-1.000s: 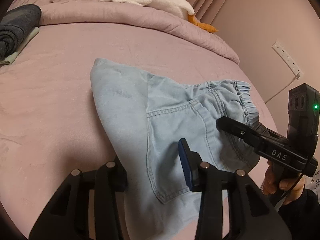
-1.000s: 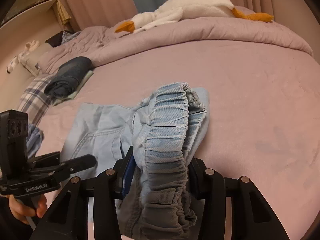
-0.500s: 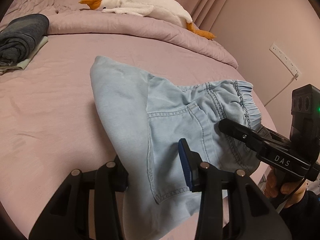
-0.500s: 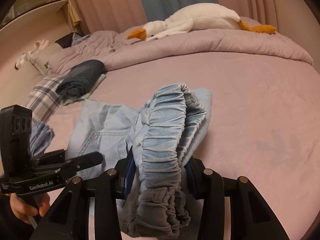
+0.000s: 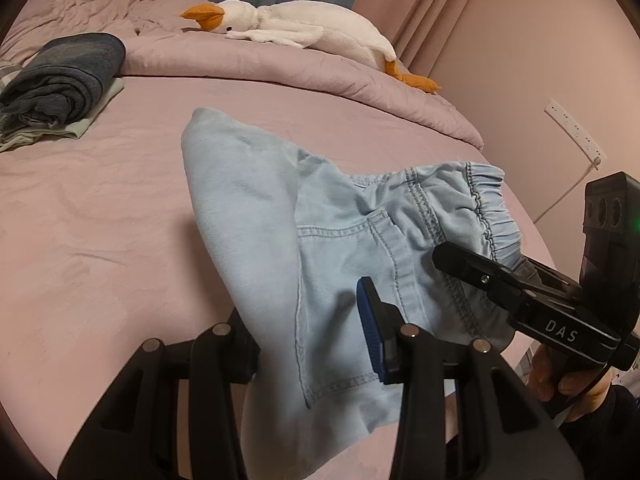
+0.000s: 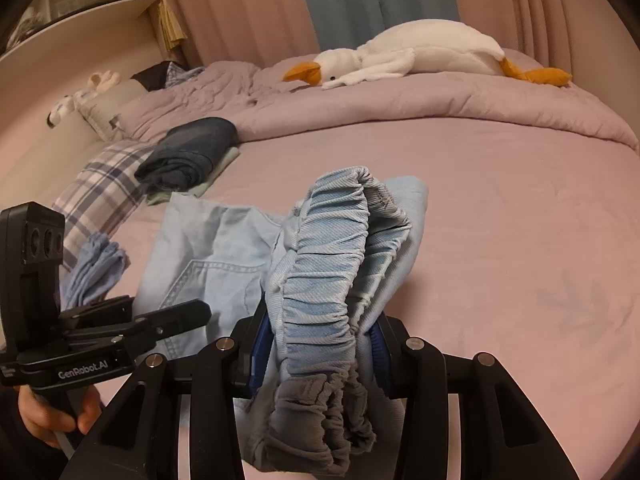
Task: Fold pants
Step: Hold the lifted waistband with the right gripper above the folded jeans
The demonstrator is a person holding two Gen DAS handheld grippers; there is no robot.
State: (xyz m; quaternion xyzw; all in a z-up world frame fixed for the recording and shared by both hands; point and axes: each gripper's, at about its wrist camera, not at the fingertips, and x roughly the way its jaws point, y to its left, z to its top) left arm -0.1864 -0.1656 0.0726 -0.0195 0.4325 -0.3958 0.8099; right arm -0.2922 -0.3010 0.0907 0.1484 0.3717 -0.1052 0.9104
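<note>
1. Above the near edge of the bed (image 5: 100, 216), the pants (image 5: 340, 248) hang between both tongs, their far fold resting on the sheet.
2. Left tongs (image 5: 308, 340) pinch the leg-side cloth; right tongs (image 6: 320, 344) pinch the bunched waistband (image 6: 320, 264).
3. Long axis runs tongs to tongs; the free fold lies ahead, so the next lay-down likely goes forward.

Pants (image 5: 320, 264) higher off bed (image 5: 100, 240)

Pink-sheeted bed (image 5: 100, 208); on it, light blue denim pants (image 5: 240, 200) mid-bed, rolled dark blue garment (image 5: 64, 80) beyond them, white plush goose (image 5: 304, 28) on bunched pink duvet (image 5: 280, 68).
</note>
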